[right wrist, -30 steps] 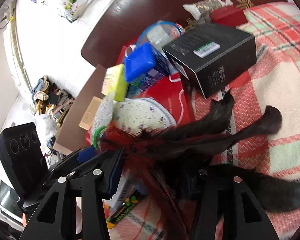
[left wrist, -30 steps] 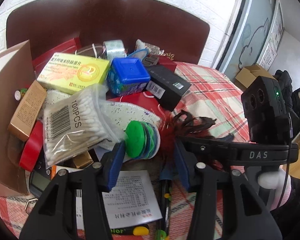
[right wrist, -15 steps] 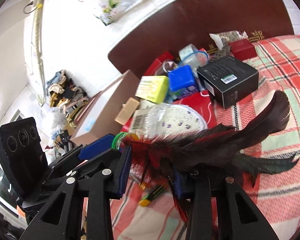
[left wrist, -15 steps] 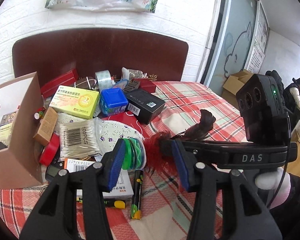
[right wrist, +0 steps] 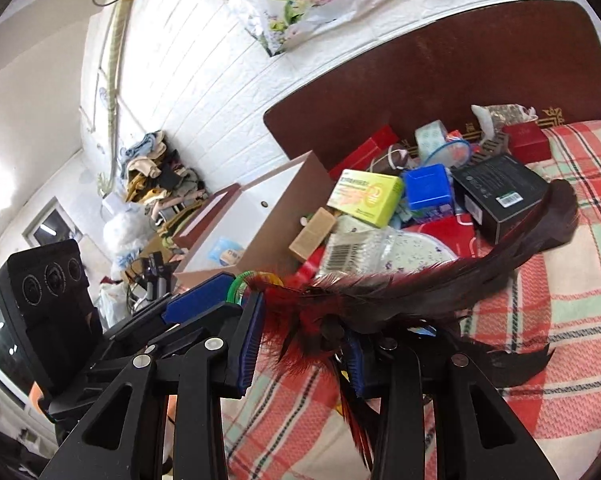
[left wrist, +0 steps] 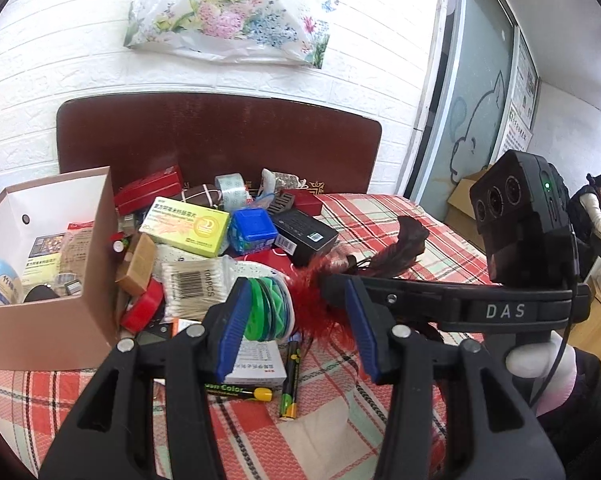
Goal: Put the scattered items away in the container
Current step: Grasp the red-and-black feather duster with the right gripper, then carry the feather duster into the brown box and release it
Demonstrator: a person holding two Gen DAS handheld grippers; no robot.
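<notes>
The right tongs (right wrist: 300,344) hold a bunch of red and dark feathers (right wrist: 420,296). Their blue pads are closed on the bottom of the feathers, and the long dark tips stick out to the right, up in the air above the checked bed cover (right wrist: 560,320).

The left tongs (left wrist: 296,328) are partly open and hold nothing. Through the gap you can see green round lids (left wrist: 266,312), with a marker pen (left wrist: 290,380) lying on the cover just below.

A bit farther back is a pack of cotton buds (left wrist: 192,288), a yellow box (left wrist: 184,226), a blue box (left wrist: 252,228) and a black box (left wrist: 304,234), all lying close together in a pile.

On the left of the pile stands the open cardboard box (left wrist: 40,332), with a few small packs already inside. Behind everything is the dark brown headboard (left wrist: 220,136) and a white brick wall (left wrist: 40,52).
</notes>
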